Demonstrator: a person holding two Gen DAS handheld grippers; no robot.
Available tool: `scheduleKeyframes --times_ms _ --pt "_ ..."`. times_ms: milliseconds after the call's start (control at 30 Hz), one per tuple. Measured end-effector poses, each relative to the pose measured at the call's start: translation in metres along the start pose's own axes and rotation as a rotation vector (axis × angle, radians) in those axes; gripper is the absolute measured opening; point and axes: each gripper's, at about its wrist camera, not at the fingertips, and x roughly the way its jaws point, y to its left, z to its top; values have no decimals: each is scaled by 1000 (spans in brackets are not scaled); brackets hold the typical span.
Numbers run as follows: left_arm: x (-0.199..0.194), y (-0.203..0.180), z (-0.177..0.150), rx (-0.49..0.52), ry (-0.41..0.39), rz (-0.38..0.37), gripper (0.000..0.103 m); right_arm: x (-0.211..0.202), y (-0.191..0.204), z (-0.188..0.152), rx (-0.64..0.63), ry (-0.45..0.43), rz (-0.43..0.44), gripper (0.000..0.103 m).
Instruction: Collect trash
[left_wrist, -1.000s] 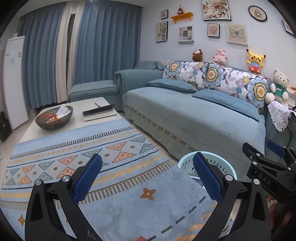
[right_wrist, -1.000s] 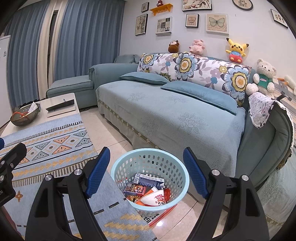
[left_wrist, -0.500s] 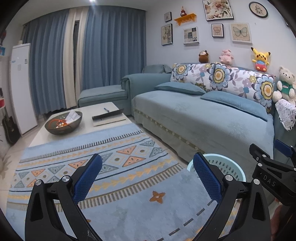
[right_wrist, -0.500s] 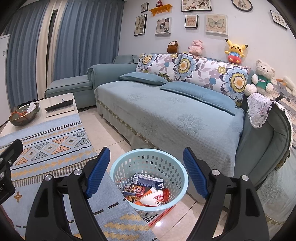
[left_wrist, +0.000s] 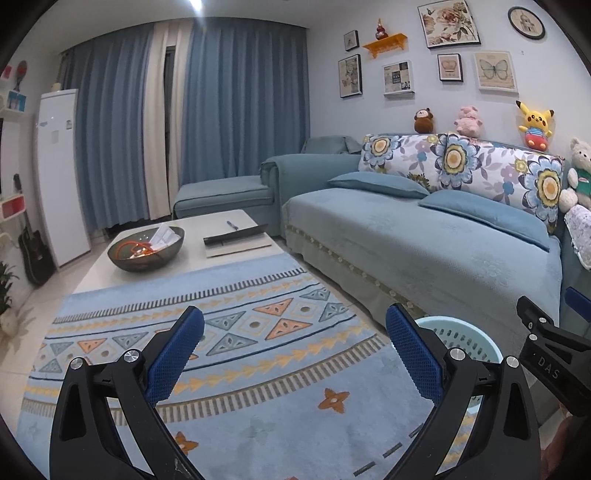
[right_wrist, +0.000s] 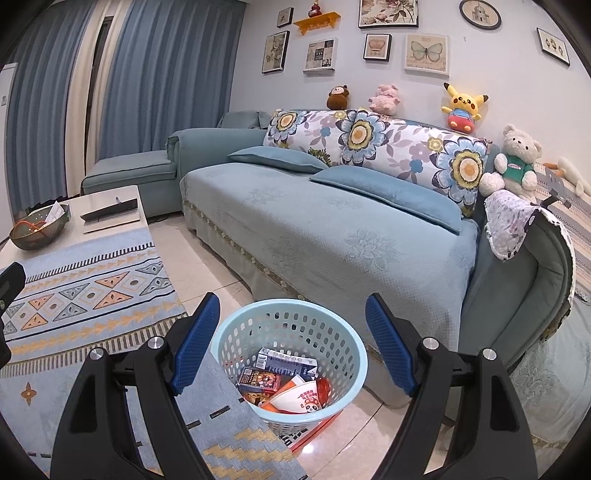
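The right gripper (right_wrist: 291, 343) is hanging with its blue pads spread wide and nothing between them, pointing down over the pale blue basket (right_wrist: 229, 343). That basket is sitting on the tiled floor just beside the near edge of the sofa (right_wrist: 332, 236), at the right edge of the patterned rug (right_wrist: 92, 295), and is holding the trash (right_wrist: 291, 384): small boxes and a printed paper bowl. The left gripper (left_wrist: 293, 347) is likewise standing released and empty, hovering above the rug. Farther off, a dark bowl (left_wrist: 146, 249) is resting on the white coffee table (left_wrist: 229, 221).
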Motion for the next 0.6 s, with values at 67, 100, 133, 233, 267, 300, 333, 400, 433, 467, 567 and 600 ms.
scheduleKeyframes --times_ms 67,100,133,233,267,300,333,400,433,467,567,600 --pt "0 0 0 0 3 -2 95 0 0 0 -4 -2 -3 77" --pt "0 -1 0 1 3 -2 95 0 0 0 -4 -2 -4 77" --pt "0 -1 0 2 3 -2 95 0 0 0 -5 -1 -6 77" --pt "0 -1 -1 4 9 -7 95 0 1 0 -6 1 -7 77" --pt "0 -1 0 4 9 -5 95 0 0 0 -7 0 -7 77" --pt "1 0 0 5 8 -4 95 -1 0 0 -8 -1 -8 77" --pt "1 0 0 5 8 -8 95 0 0 1 -9 -1 -8 77" --pt "0 1 -1 9 2 -13 95 -1 1 1 -15 -4 -11 77" --pt "0 1 -1 12 0 -11 95 -2 1 1 -18 -7 -13 77" --pt "-1 0 -1 14 -1 -12 95 -2 1 1 -21 -9 -14 77" --pt "0 1 -1 10 3 -8 95 -3 3 2 -27 -14 -17 77" --pt "1 1 -1 9 9 -23 95 -3 4 2 -28 -15 -17 77"
